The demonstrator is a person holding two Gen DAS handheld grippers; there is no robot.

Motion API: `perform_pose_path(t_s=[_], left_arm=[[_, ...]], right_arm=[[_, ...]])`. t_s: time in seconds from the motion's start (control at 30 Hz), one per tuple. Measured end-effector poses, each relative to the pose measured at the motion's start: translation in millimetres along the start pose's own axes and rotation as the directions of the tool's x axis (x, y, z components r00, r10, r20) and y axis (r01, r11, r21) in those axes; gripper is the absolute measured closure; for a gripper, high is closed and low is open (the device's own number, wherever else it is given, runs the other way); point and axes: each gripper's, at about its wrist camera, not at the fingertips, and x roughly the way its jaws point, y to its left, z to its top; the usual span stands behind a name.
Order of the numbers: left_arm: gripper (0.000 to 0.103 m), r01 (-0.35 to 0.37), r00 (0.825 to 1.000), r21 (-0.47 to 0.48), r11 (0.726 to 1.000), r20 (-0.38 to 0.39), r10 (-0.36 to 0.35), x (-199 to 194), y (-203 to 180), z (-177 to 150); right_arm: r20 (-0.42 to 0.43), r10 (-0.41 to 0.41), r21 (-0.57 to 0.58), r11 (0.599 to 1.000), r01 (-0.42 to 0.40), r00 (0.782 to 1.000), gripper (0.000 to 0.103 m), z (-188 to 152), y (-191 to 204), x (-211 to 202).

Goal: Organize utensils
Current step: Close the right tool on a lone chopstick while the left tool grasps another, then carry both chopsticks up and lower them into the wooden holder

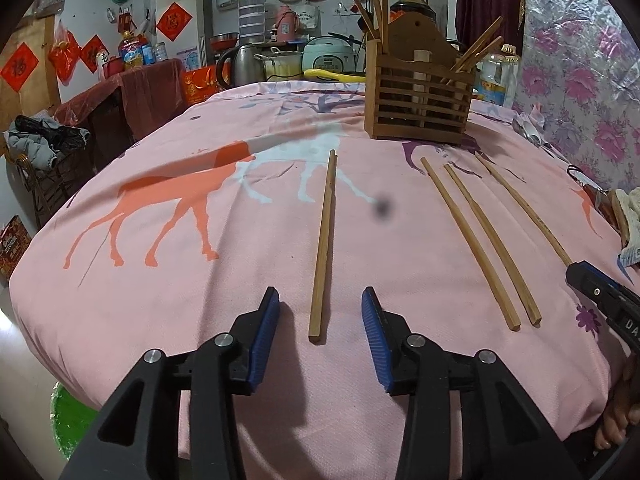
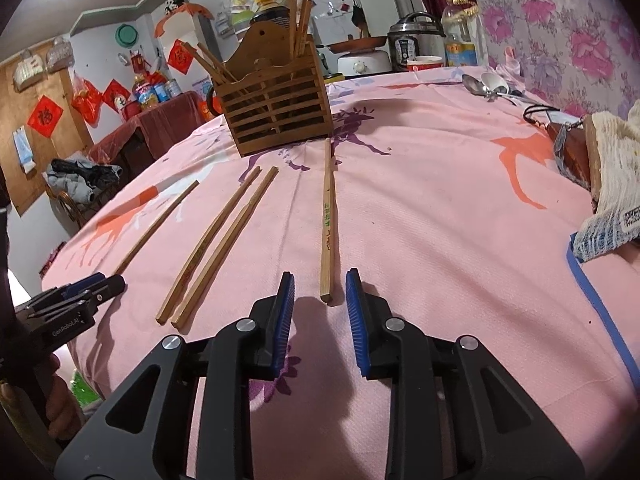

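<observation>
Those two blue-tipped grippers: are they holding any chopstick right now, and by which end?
Neither. The left gripper and right gripper stand open, each lined up with a loose chopstick's near end.

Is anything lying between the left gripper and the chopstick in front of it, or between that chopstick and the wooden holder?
Nothing visible. The left gripper is open with the near end of the chopstick lying between its fingers, untouched. From there to the wooden holder only bare pink cloth shows; the three other chopsticks lie off to its right.
</observation>
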Motion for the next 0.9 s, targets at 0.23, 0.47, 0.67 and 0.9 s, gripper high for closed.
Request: perform_pose_path(t_s=[0.23,0.47,0.67,0.9], left_arm=[[0.067,0.007,1.000,-0.011,1.000,0.002,-0.007,-1,3,0],[0.097,0.051,0.999,-0.024,0.998,-0.014,-0.052,-3,5,2],[0.097,0.058,0.998,-0.001,0.998,0.003,-0.058,-16,-4,3],[0.097,0.057,0.996,0.009,0.998,0.069,-0.057,-50,-8,17]], right_arm=[[-0.001,-0.048,-0.073,0.996,0.048,0.999,0.095,0,8,2],[0.001,-0.034,-0.064,0.997,0.034,0.999,0.096,-1,7,0],[0.039,-0.031,-0.090,0.995,0.034,0.999,0.096,0,13,-11],[0.115,-0.013,-0.103,0.994,0.025,0.993,0.096,11,17,-35]])
